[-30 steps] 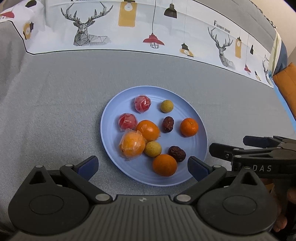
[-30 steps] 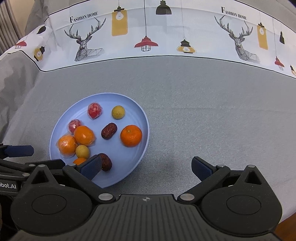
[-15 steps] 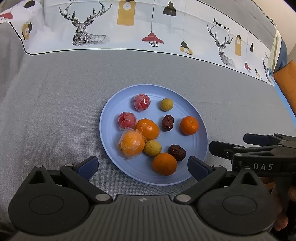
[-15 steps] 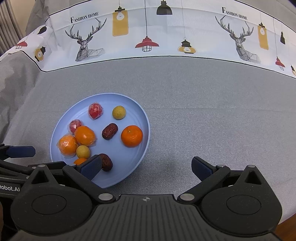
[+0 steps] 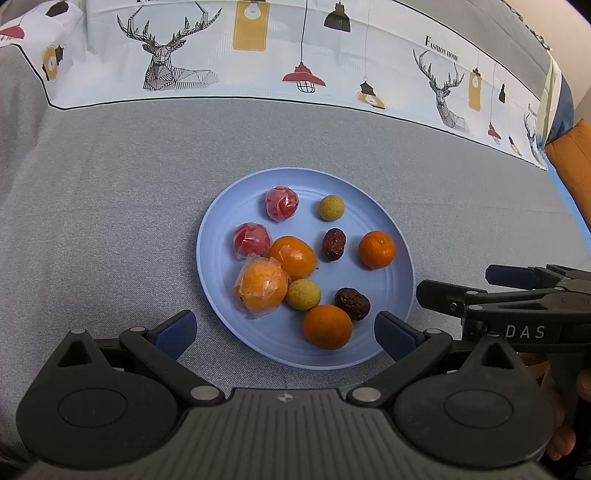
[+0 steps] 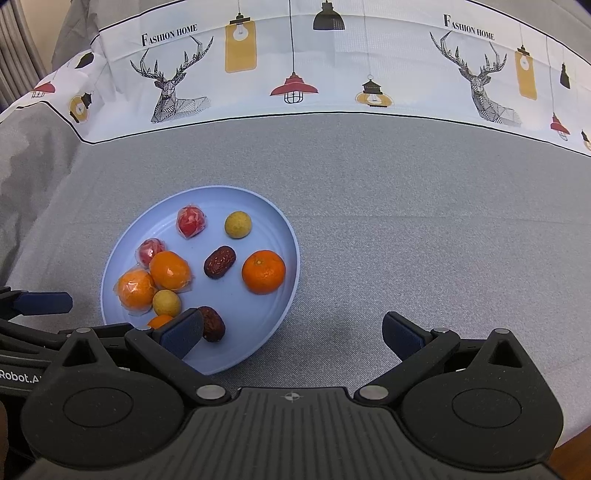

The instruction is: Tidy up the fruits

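"FASHION HOME" stands on the tablecloth border [image 6: 170, 35]; "DAS" marks the right claw [image 5: 524, 331].

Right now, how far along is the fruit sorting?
Nothing looks sorted: all ten fruits sit mixed on the plate. Nothing is in hand; the left gripper and right gripper hang open and empty near its front edge. Every pick is left, maybe starting with the nearest orange.

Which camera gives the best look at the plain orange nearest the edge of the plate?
The left wrist view: the plain orange shows whole there. In the right wrist view, only a sliver peeks out behind a finger of the right gripper.
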The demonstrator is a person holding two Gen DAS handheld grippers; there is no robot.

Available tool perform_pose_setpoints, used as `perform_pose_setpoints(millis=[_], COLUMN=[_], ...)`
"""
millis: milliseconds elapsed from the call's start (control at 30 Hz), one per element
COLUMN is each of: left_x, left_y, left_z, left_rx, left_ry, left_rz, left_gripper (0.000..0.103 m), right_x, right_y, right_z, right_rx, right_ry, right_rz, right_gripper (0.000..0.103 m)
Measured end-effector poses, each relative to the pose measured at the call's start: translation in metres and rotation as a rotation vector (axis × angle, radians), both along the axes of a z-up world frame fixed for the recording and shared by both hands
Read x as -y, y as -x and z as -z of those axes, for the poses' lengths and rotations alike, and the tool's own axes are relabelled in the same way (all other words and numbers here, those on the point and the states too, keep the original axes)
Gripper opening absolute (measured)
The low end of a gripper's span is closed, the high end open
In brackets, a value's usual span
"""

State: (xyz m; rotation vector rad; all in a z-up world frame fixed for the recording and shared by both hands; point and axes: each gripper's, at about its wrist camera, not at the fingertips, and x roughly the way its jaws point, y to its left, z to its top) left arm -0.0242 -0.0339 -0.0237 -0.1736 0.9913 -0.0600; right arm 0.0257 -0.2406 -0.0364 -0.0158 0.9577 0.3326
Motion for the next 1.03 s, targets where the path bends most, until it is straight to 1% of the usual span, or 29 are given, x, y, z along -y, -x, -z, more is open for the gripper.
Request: perform_pose_setpoints(millis=[667,1033], left_x=[0.0004,-0.0018], left_y=[-0.0002,0.0040], left_z=[-0.0001,-0.0034], left_rx=[0.000,0.019], left_ry=[0.000,0.014], left_rz=[0.000,0.007], left_gripper=[0.102,0.102], right_x=[0.0000,0.0027], right_y=[0.0002,0.0008], right_z=[0.0000,-0.0026], right_rx=[0.001,0.011], right_ry=[-0.001,-0.020], right_rz=[0.001,0.006], right_gripper=[0.102,0.102])
